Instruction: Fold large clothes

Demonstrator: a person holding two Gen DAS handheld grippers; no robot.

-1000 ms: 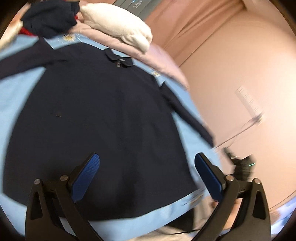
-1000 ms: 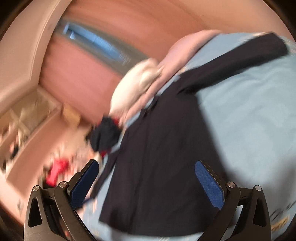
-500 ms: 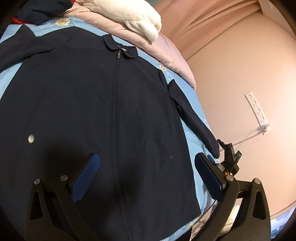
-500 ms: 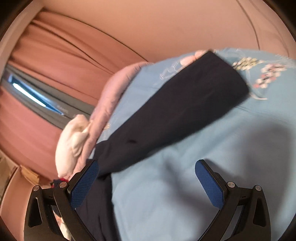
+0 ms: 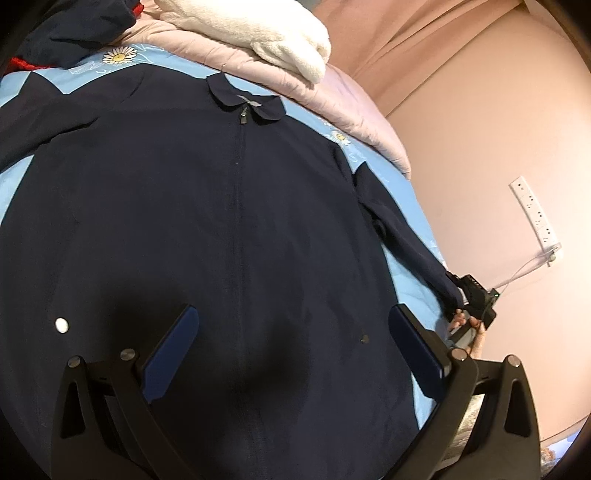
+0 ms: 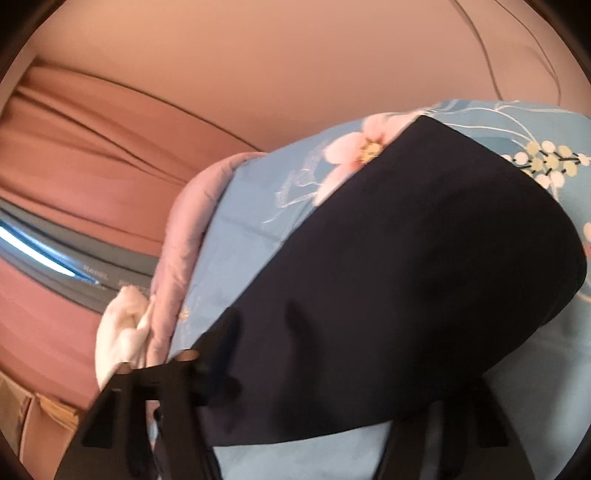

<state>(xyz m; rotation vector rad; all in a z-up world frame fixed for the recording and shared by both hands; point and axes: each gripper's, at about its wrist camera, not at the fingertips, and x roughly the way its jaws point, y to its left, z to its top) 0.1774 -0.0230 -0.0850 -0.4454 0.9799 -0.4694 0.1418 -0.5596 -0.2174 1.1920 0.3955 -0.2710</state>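
**Right gripper closes in on the sleeve**

We're over the navy jacket now, spread flat and zipped on the blue sheet, collar at the far end. Half a second ago our left gripper hung a touch further back; it has crept in, jaws wide apart, nothing between them. The big change is on the right: a second ago the right gripper was swinging past the whole jacket, jaws wide. Now it's down at the sleeve, jaws just closing with the dark cloth between them, though we cannot tell whether the pads press it yet. In the left view that gripper sits at the cuff by the bed's right edge, a hand behind it.

Beyond the collar lie a pink quilt and a white blanket. A pink wall carries a power strip.
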